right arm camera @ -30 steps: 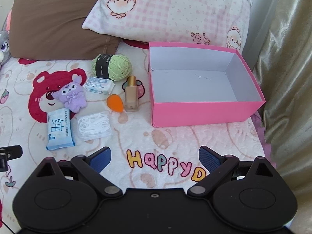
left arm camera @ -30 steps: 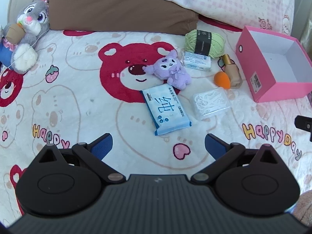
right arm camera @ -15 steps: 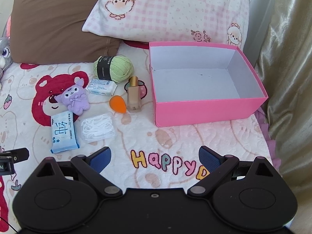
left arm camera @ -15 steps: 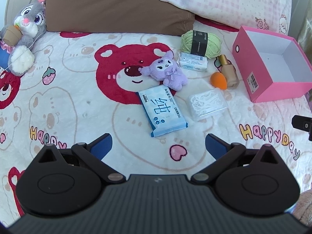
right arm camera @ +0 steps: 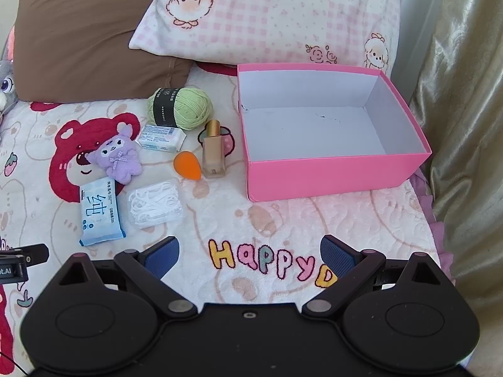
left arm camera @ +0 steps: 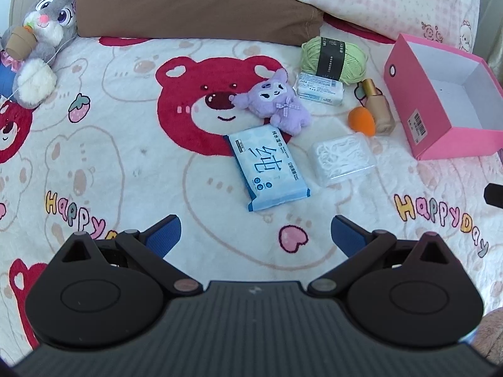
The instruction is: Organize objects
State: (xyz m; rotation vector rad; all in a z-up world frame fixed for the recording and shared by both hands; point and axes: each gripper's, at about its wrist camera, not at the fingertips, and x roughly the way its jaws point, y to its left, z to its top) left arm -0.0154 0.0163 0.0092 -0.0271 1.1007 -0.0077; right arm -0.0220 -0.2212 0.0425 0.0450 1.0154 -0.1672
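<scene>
Left claw (left arm camera: pixel 254 231): spread wide, empty, hovering above bed (left arm camera: pixel 132 157).
Right claw (right arm camera: pixel 250 251): apart, empty.
Wipes pack (left arm camera: pixel 268 168): nearest ahead; best gripped across short width.
Pink box (right arm camera: pixel 330 179): empty, right of the clutter.

Daylight fell on a bed (left arm camera: pixel 125 163) with a bear-print blanket; a brown pillow (right arm camera: pixel 88 37), a pink checked pillow (right arm camera: pixel 283 15) and a gold curtain (right arm camera: pixel 465 125) stood behind.

pink box (right arm camera: pixel 330 176): open, nothing inside
foundation bottle (right arm camera: pixel 213 154): lying just left of box
orange sponge (right arm camera: pixel 187 166): touching bottle's left
</scene>
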